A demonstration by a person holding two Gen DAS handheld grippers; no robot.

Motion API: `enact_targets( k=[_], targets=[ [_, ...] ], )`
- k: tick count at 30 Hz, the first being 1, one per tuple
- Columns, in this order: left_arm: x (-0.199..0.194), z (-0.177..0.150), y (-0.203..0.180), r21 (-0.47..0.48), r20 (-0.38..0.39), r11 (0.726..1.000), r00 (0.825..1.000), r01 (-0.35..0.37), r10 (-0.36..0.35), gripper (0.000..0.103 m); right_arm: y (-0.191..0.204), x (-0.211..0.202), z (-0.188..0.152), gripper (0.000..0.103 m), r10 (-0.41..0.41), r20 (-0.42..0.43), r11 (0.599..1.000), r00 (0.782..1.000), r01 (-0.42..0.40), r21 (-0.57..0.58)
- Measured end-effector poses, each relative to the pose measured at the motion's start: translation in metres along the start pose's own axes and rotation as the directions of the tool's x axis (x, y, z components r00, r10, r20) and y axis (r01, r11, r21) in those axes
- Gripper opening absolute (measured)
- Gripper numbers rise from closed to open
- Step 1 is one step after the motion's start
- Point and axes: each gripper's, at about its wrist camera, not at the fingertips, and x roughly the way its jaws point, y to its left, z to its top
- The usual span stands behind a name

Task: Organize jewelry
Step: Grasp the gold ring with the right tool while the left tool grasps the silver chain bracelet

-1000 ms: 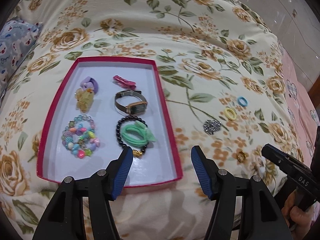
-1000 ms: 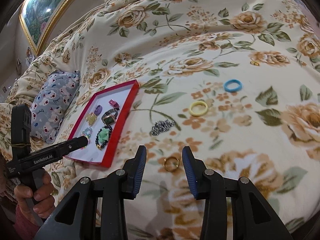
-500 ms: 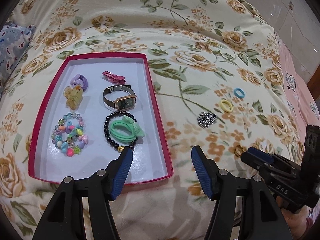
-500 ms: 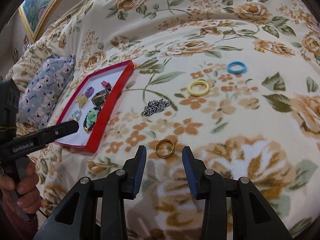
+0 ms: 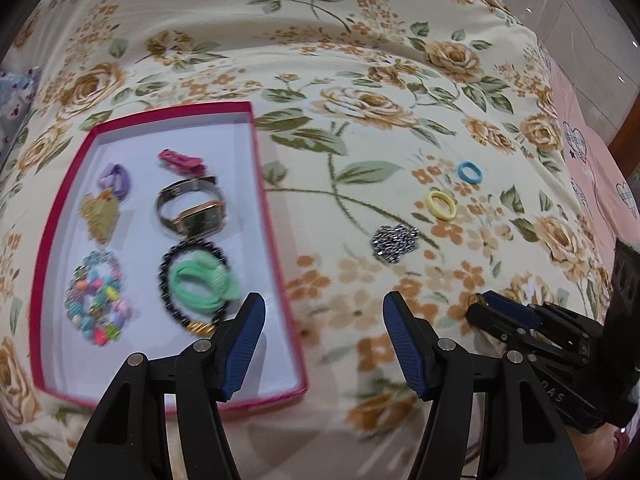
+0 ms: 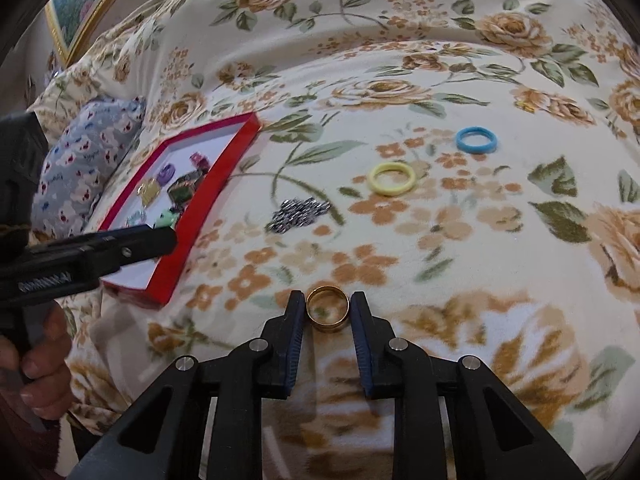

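Right hand-held gripper (image 6: 327, 312) closing around gold ring (image 6: 327, 309)

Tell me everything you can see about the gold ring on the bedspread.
The gold ring is a plain, shiny, metal-looking band, smooth and wide, with no stone. It lies flat on the floral bedspread, apart from the other pieces. The right gripper straddles it, its jaws closing on either side; the blue pads look at or near its rim.

Tray (image 5: 276, 216) left; chain (image 5: 394, 239), then 2 rings (image 5: 441, 205) to its right
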Motion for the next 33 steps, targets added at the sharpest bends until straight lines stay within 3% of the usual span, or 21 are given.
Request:
enact_targets(
  k=[10,20,23,25,28,33],
  targets=[
    [0.061,0.032,-0.042,0.091,-0.045,0.995,0.999,0.027,-0.022,0.061,-0.033,-0.023,0.018,0.023,-0.004,0.084,0.994,0.996,-0.005,0.109],
    [0.109,0.046,-0.060,0.121,-0.082,0.993,0.996,-0.014,0.024,0.059,-0.053,-0.012,0.018,0.023,0.002,0.057,0.986,0.998,-0.012,0.168],
    [0.113,0.045,-0.064,0.139,-0.076,0.990,0.996,-0.030,0.041,0.045,-0.053,-0.010,0.019,0.023,0.005,0.055,0.986,0.998,-0.014,0.166],
    [0.113,0.045,-0.066,0.149,-0.074,0.988,0.997,-0.026,0.037,0.028,-0.052,-0.009,0.019,0.023,0.004,0.054,0.986,0.999,-0.013,0.165],
    [0.111,0.045,-0.065,0.137,-0.076,0.991,0.997,-0.003,0.013,0.015,-0.051,-0.009,0.020,0.023,0.004,0.056,0.986,0.998,-0.013,0.165],
    [0.099,0.044,-0.055,0.095,-0.064,0.995,0.998,0.032,-0.026,0.010,-0.046,-0.013,0.022,0.023,0.005,0.066,0.988,0.998,-0.015,0.156]
  ],
)
